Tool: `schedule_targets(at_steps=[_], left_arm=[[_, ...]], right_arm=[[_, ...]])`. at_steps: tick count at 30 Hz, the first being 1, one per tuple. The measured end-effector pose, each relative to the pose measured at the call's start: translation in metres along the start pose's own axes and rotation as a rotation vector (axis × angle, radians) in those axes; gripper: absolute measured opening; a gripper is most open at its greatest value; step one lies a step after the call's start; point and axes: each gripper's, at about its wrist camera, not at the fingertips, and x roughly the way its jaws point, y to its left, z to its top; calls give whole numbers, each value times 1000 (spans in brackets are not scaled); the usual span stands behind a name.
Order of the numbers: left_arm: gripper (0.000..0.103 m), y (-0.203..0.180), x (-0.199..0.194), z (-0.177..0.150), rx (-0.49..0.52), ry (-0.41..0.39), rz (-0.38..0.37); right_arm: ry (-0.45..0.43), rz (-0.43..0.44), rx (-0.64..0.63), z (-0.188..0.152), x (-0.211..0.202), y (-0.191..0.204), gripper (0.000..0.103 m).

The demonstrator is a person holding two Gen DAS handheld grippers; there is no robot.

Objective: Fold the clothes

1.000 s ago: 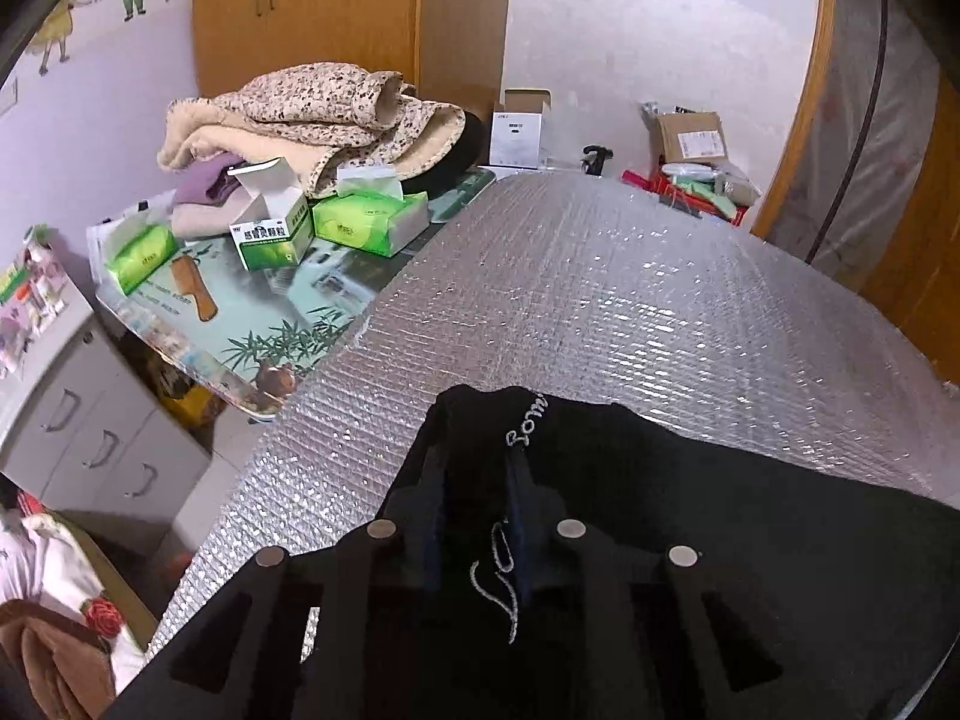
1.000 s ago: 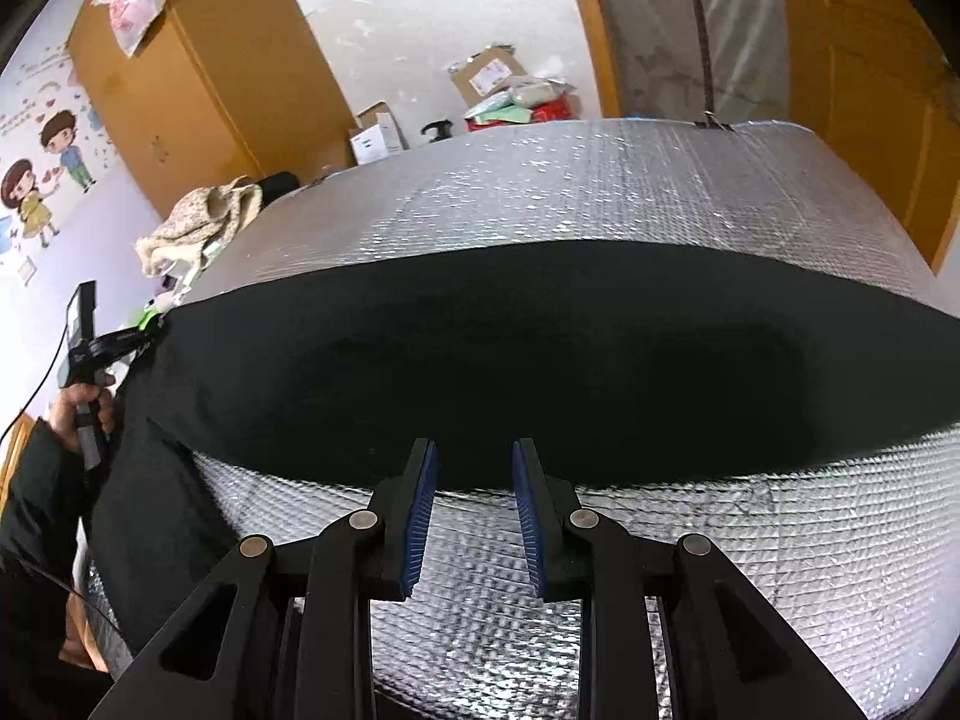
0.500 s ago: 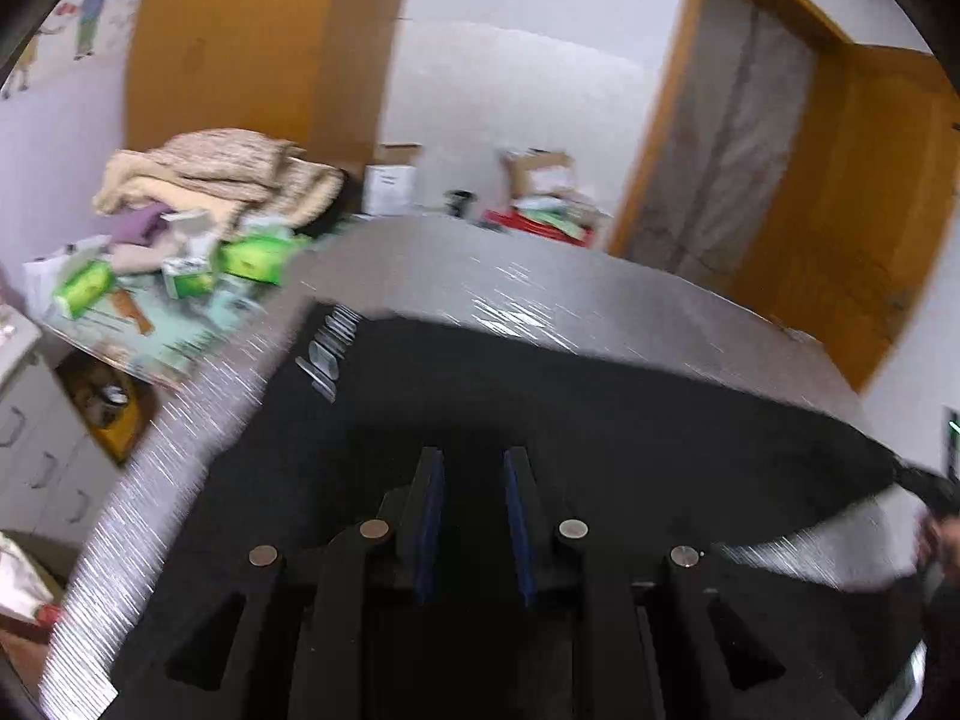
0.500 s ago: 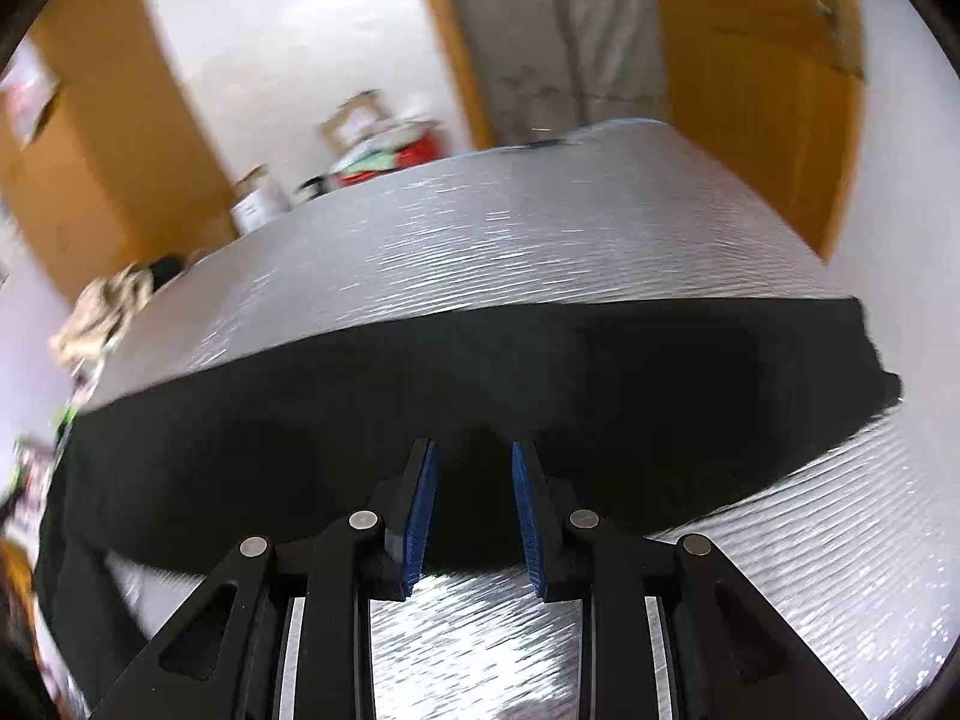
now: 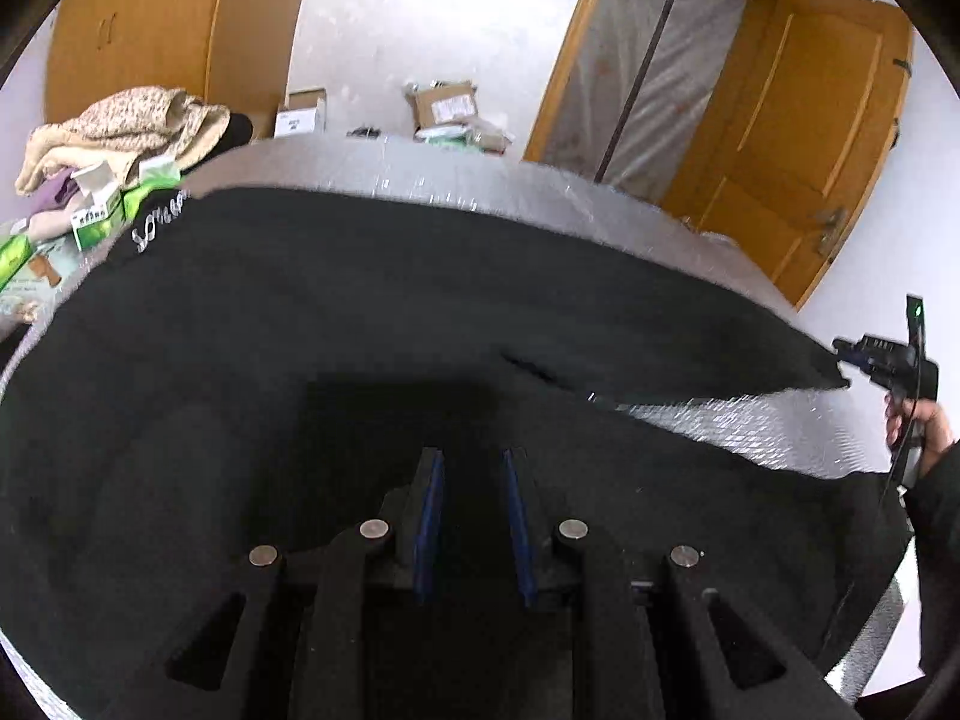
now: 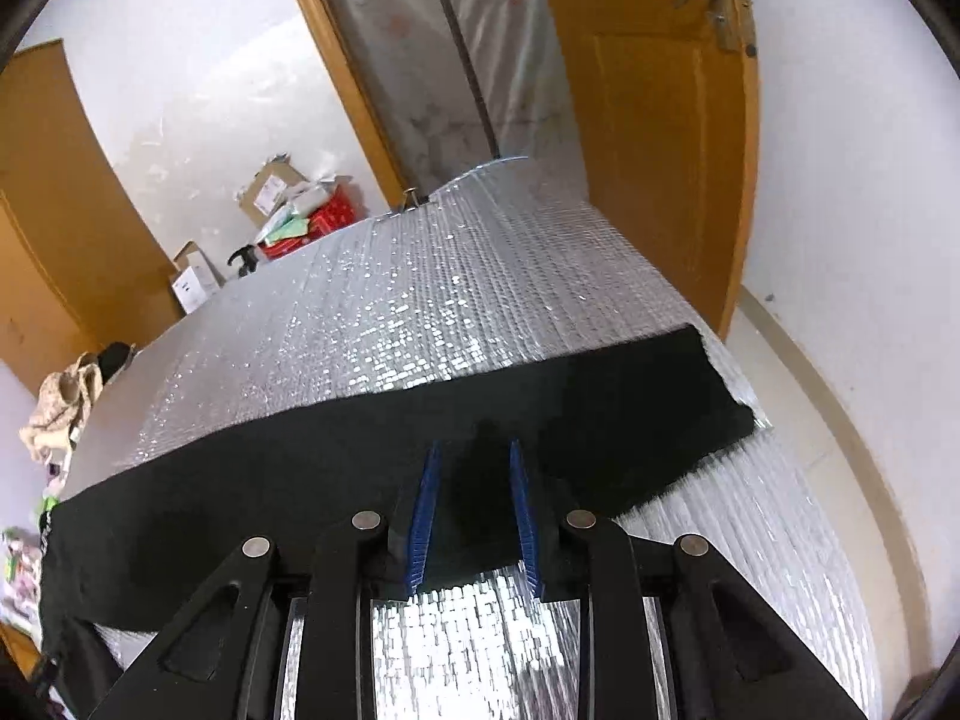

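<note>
- Spread across the silver mat (image 6: 420,312): a black garment (image 5: 420,300), lying flat as a long band from the left edge to the right.
- On its far left corner, white lettering (image 5: 159,222).
- Near the left edge of the right wrist view, draped down over the mat's side.
- Left gripper (image 5: 471,468) low over the garment, blue pads (image 5: 429,516) apart with a clear gap. All black between and below them, so cannot tell whether any cloth is pinched.
- Right gripper (image 6: 474,468) at the garment's near edge, close to its right end. A bunched ridge of black cloth raised between the pads (image 6: 423,516) and clamped there.
- In the left wrist view, the same right gripper (image 5: 840,357) at the far right, with the garment's corner drawn to a point at its tips and a hand (image 5: 921,420) around its handle.
- Bare mat showing beneath the right gripper and beyond the garment's far edge.
- Off the mat's left side: a heap of blankets (image 5: 126,120) and green tissue boxes (image 5: 96,216).
- Past the far end: cardboard boxes (image 5: 444,102) on the floor against a white wall.
- To the right: a plastic sheet (image 5: 648,72) in a doorway and a wooden door (image 5: 798,138).
</note>
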Motion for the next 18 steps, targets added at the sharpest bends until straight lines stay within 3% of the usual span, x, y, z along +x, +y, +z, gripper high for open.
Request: schedule_targets(at_steps=[5, 9, 18], left_arm=[[21, 0, 3, -2, -6, 8, 0], [21, -1, 3, -3, 6, 8, 15], [21, 0, -20, -17, 3, 12, 43]], right_arm=[[87, -54, -35, 8, 42, -4, 25], [69, -11, -8, 6, 26, 7, 27], [46, 255, -200, -62, -52, 88, 27]])
